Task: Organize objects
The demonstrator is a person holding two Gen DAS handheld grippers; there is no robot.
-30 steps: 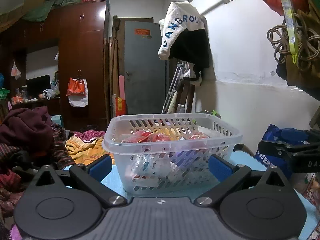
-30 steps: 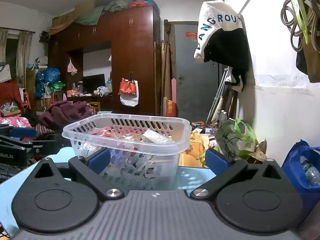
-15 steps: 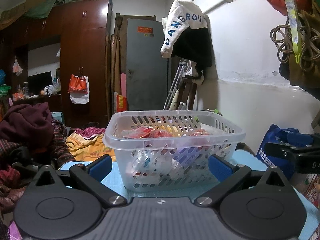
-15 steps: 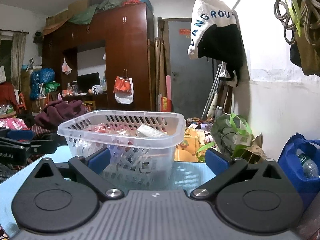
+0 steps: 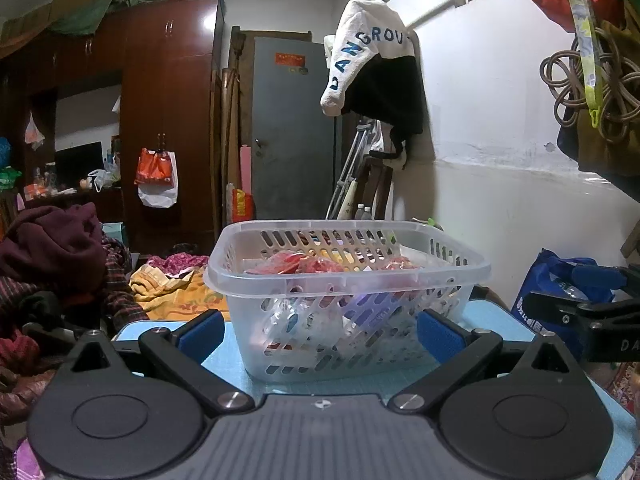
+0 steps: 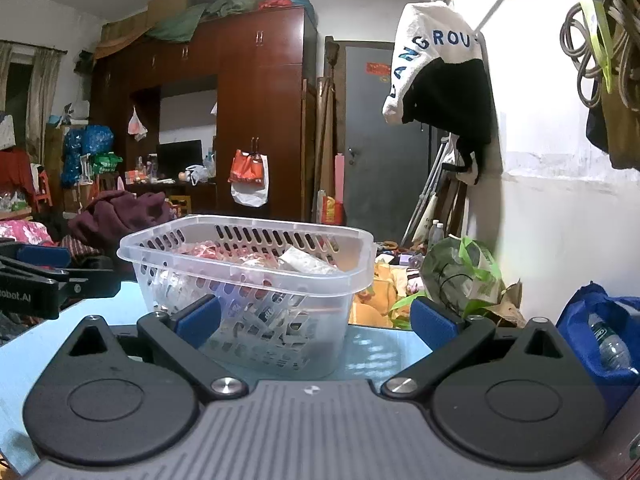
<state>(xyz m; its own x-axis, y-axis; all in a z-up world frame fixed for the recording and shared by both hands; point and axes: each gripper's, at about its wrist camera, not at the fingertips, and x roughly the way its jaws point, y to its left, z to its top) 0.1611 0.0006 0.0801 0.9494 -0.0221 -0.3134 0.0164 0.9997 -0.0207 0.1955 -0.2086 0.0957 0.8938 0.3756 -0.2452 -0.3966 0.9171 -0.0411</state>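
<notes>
A clear slotted plastic basket [image 5: 472,270] stands on the light blue table [image 5: 496,316] and also shows in the right wrist view [image 6: 360,272]. It holds several red and white packets [image 5: 296,264]. My left gripper [image 5: 320,330] is open and empty, low at the table, with the basket just beyond and between its blue pads [image 5: 198,330]. My right gripper [image 6: 316,318] is open and empty to the basket's right front. Each gripper shows at the edge of the other's view.
A blue bag with a bottle [image 6: 604,336] sits at the right by the white wall. A green plastic bag [image 6: 460,272] lies beyond the table. Piled clothes [image 5: 52,248] lie at the left. A wardrobe [image 5: 168,120] and grey door [image 5: 292,132] stand far back.
Both views have shifted slightly: the basket sits a little higher and closer in the left wrist view and has slid left in the right wrist view. Both grippers stay open and empty.
</notes>
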